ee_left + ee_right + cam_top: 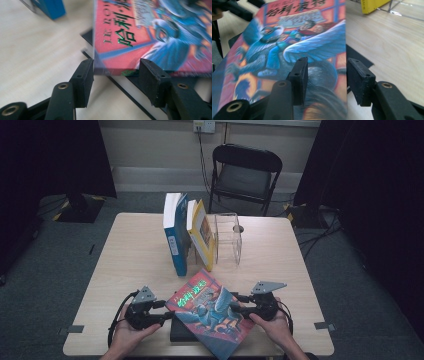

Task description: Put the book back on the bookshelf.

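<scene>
So the red-and-blue illustrated book [212,312] sits near the front edge of the table [130,250], lying crooked on top of a black book [181,332], with one corner poking out past the table's front edge. The left gripper [161,311] has the book's left edge between its jaws, and in the left gripper view [115,70] the cover's corner sits right between the two pads; can't tell if they're actually squeezing it. The right gripper [239,309] is on the opposite edge; its own view [325,75] has one jaw over the cover and the other off to the side past the edge, so again I can't say if it's clamped. Plenty of bare tabletop left and right of the book. Behind it stand a blue book [175,237] and a yellow book [202,237], the yellow one beside a clear plastic holder [229,237]. A folding chair [245,170] stands beyond the table's far edge.
</scene>
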### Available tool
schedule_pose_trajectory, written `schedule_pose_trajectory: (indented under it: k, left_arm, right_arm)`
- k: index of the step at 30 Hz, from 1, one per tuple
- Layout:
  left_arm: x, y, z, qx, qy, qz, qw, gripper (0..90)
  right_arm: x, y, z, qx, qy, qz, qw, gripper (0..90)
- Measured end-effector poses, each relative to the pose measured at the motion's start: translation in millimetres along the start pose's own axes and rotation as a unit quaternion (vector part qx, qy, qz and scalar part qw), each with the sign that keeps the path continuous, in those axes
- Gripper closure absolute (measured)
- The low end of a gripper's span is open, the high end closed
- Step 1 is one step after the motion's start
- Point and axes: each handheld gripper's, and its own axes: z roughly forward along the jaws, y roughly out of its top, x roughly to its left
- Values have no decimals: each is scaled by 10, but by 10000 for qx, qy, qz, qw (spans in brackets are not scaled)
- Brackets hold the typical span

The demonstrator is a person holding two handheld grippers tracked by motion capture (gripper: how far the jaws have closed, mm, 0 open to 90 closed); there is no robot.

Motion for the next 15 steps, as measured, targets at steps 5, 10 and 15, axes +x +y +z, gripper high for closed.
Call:
schedule_pose_trajectory:
  k: [5, 10, 15]
  left_arm:
    - [85, 93, 104, -65, 77, -90, 9999, 490]
    - [124, 133, 163, -121, 106, -128, 9998, 489]
    - [70, 230, 252, -140, 446, -99, 9989, 510]
  right_arm:
    - [61, -42, -44, 22, -90, 84, 9999, 517]
    - [123, -69, -83, 48, -196, 56, 9998, 506]
    - [174, -138, -171, 160, 2, 83, 9998, 473]
